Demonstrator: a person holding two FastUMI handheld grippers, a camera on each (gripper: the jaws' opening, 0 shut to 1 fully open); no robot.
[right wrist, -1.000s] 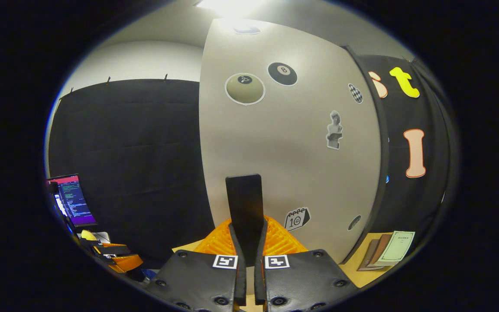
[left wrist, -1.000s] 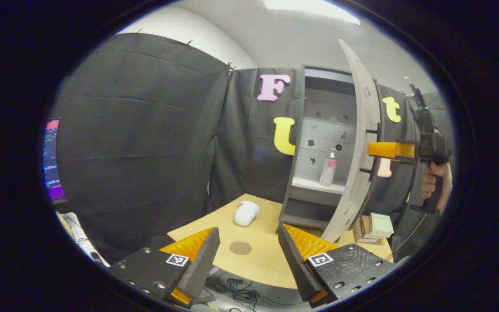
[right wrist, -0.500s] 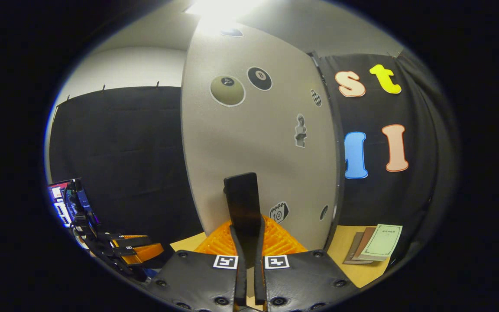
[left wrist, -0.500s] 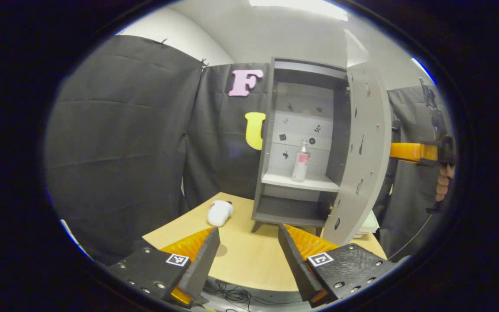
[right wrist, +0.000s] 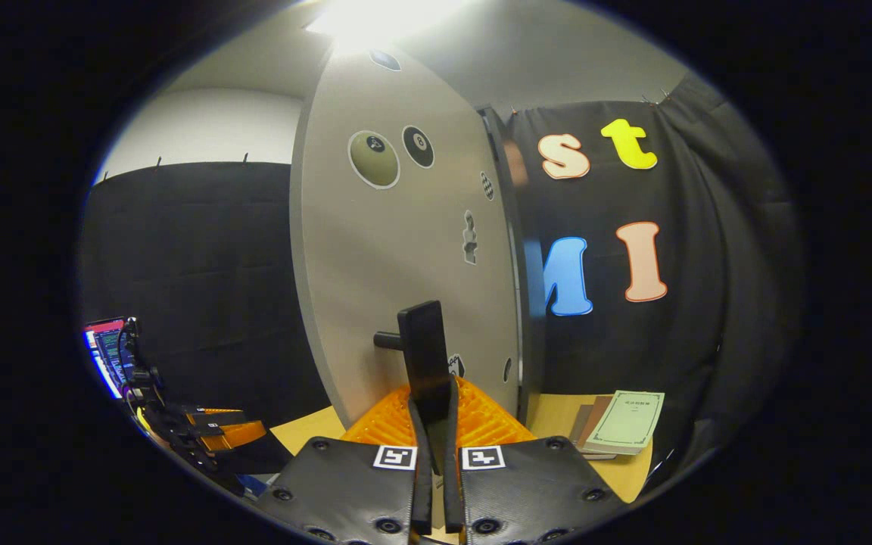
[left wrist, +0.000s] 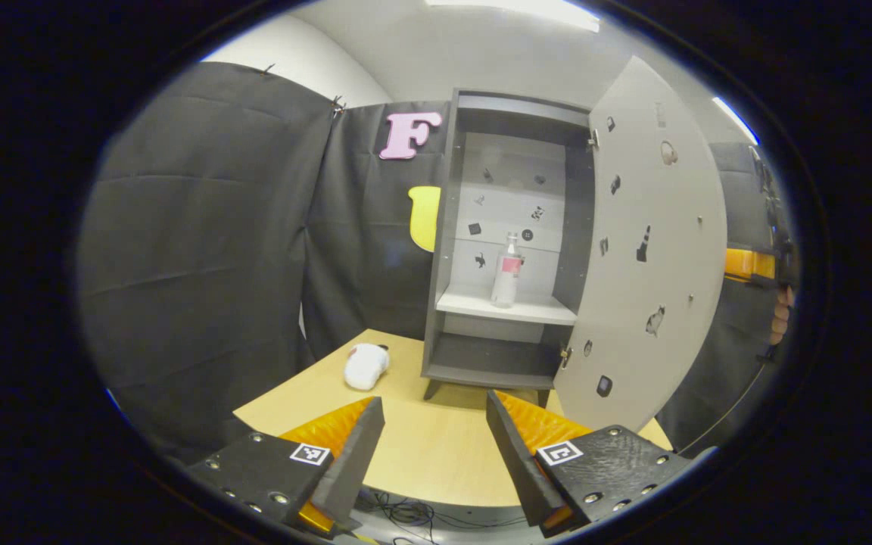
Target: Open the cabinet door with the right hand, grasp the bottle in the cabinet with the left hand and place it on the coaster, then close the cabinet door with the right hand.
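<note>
Bottle (left wrist: 506, 270) upright on cabinet shelf (left wrist: 508, 306) — door (left wrist: 644, 250) open | left gripper (left wrist: 434, 446) agape | right gripper (right wrist: 431, 424) clamps handle (right wrist: 422, 362)

Black billiard-ball sticker (right wrist: 418, 146) on cabinet door (right wrist: 406, 250) reads "8"; other stickers & booklet cover illegible.

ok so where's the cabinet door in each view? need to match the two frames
Left gripper view: cabinet door right of centre, standing open, inner face toward the camera, hinged on the cabinet.
Right gripper view: cabinet door centre-left, outer face with ball stickers; its handle is pinched between the right gripper's fingers.
Shared landmark: the wooden table below the door.
</note>
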